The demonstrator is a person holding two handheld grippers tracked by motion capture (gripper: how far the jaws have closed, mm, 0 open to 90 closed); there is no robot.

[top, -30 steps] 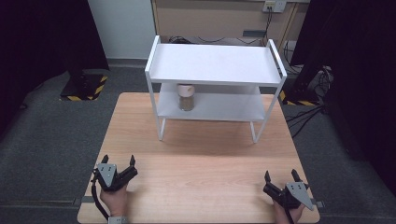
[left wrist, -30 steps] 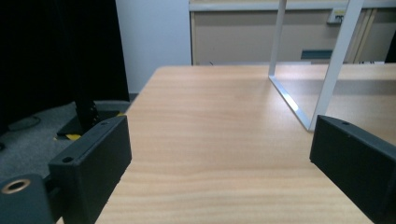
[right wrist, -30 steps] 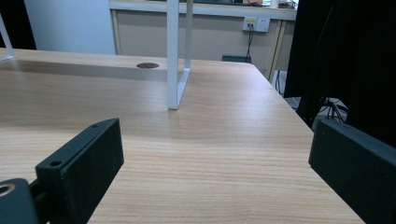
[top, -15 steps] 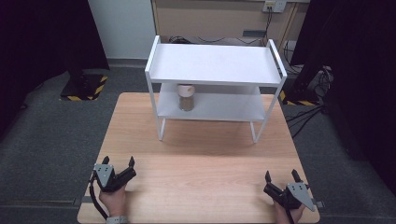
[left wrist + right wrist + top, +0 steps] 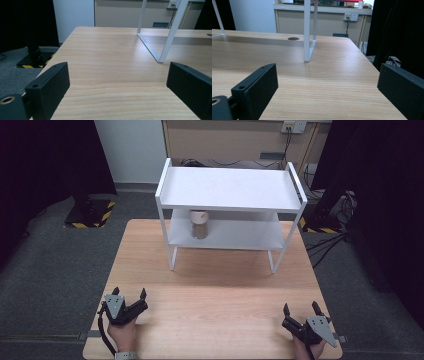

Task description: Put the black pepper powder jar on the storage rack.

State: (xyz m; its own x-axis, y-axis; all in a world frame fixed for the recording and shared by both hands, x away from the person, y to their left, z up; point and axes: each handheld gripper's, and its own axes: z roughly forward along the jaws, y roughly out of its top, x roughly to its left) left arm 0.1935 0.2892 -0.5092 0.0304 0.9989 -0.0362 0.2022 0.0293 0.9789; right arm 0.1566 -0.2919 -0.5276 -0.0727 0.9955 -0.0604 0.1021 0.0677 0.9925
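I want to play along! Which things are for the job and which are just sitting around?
For the job:
- jar on the lower shelf
- white rack
- left tongs, open
- right tongs, open

Just sitting around:
- table
- striped floor plate
- cables on the floor
- wall socket

Grey carpet floor (image 5: 55, 265), seemingly black curtains (image 5: 45, 160)

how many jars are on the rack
1: a jar stands on the lower shelf of the white rack, toward its left end. The top shelf hides part of the lower one, so more could be hidden.
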